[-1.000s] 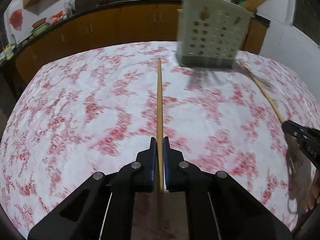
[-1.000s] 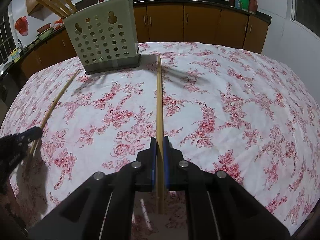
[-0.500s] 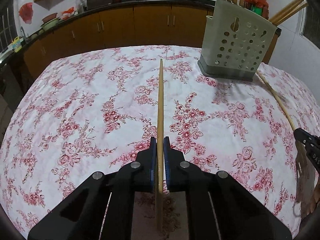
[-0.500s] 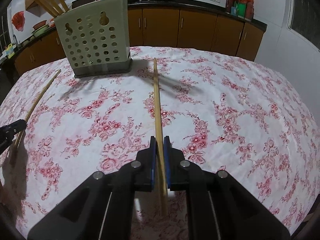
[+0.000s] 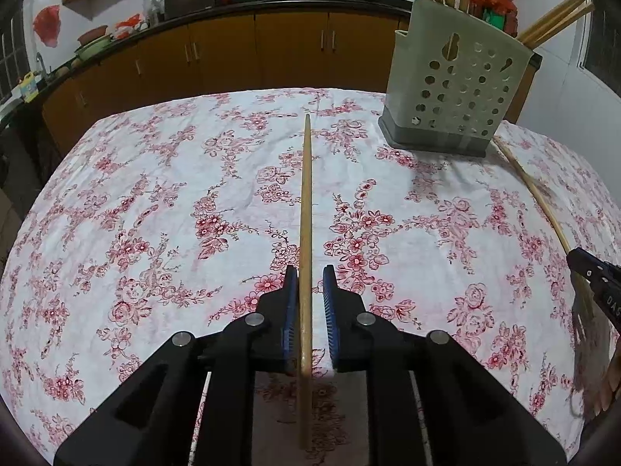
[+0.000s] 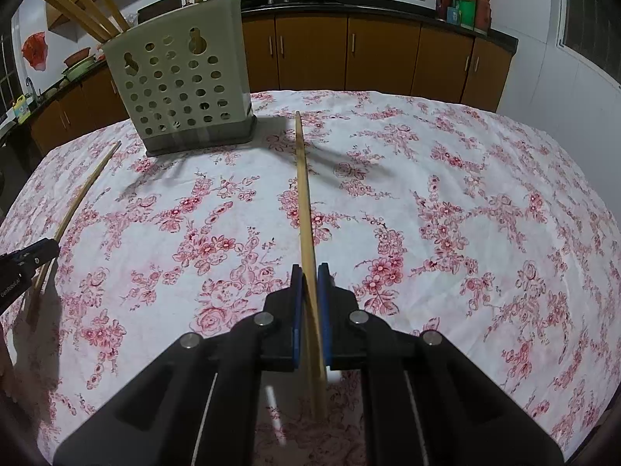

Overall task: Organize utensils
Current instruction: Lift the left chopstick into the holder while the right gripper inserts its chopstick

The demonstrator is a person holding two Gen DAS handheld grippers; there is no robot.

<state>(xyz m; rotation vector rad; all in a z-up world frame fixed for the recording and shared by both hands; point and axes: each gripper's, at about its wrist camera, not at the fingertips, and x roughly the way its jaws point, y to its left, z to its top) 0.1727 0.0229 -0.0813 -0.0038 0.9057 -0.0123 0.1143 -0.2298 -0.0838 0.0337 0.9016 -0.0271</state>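
The left gripper (image 5: 308,291) has just been opening, its jaws parting around a chopstick (image 5: 306,202) lying ahead. The right gripper (image 6: 309,295) is clamping another chopstick (image 6: 304,194). Both look light, stiff and slippery; gripping near the thick end seems best.

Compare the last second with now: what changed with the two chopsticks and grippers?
The left gripper has just been opening; its chopstick sits loose between the jaws. The right gripper stays shut on its chopstick. The utensil holder hasn't moved.

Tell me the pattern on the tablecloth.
White tablecloth printed with red and pink flowers, clearest in the right wrist view.
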